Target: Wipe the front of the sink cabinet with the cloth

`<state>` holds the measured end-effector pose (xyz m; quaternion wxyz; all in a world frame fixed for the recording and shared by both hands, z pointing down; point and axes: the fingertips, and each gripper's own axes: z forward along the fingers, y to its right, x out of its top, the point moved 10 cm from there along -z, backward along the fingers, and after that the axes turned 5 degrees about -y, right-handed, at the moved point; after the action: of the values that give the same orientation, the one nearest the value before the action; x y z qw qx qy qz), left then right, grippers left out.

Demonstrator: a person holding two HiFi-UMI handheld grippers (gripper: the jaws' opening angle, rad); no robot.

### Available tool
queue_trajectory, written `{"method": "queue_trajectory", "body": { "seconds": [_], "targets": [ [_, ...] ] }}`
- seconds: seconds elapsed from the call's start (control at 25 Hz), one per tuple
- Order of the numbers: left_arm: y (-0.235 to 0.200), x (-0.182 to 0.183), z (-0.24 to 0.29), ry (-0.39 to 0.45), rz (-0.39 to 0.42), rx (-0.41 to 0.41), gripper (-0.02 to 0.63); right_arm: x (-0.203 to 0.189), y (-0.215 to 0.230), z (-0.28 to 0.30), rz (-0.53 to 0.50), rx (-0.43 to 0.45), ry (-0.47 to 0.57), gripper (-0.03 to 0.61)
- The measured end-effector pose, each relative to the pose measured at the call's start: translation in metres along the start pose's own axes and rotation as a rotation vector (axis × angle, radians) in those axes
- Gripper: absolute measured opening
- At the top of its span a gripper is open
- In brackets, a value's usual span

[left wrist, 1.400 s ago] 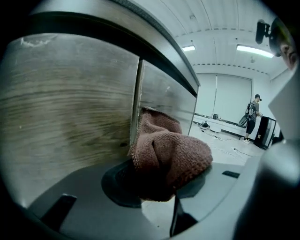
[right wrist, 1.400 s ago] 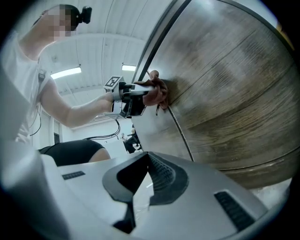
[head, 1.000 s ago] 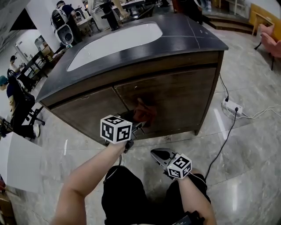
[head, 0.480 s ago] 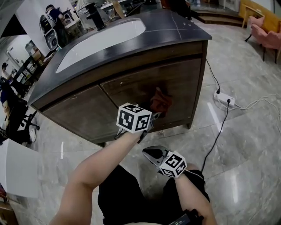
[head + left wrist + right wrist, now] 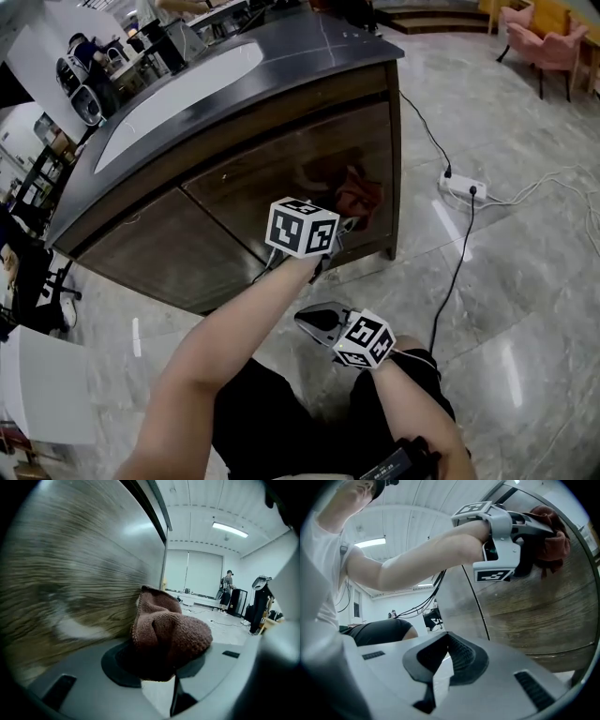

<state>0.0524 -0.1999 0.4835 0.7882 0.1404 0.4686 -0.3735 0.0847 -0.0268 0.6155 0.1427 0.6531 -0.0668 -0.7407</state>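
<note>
Sliding toward 3 o'clock, the cloth (image 5: 360, 201) has reached the right end of the cabinet front (image 5: 272, 187). The left gripper (image 5: 345, 223) squeezes it tight. This sweep looks nearly done. At 6 o'clock, the right gripper (image 5: 306, 321) hangs closed, holding nothing.

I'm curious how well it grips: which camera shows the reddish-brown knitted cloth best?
The left gripper view: the reddish-brown knitted cloth fills its middle, clamped in the left gripper against the wooden cabinet front. The head view and right gripper view show it small.
</note>
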Motion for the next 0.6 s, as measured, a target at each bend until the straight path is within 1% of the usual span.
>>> {"method": "queue_trajectory", "body": {
  "seconds": [0.36,0.48,0.6],
  "targets": [
    [0.013,0.005,0.044,-0.019,-0.011,-0.044,0.133,-0.003,-0.006,-0.016,0.017,-0.006,-0.041,0.012],
    [0.022,0.003,0.060,-0.025,-0.007,-0.059,0.133,-0.002,-0.007,-0.022,0.024,-0.012,-0.037,0.012],
    [0.028,-0.001,0.070,-0.052,0.006,-0.060,0.133,-0.002,-0.008,-0.024,0.032,-0.009,-0.036,0.012]
  ]
}}
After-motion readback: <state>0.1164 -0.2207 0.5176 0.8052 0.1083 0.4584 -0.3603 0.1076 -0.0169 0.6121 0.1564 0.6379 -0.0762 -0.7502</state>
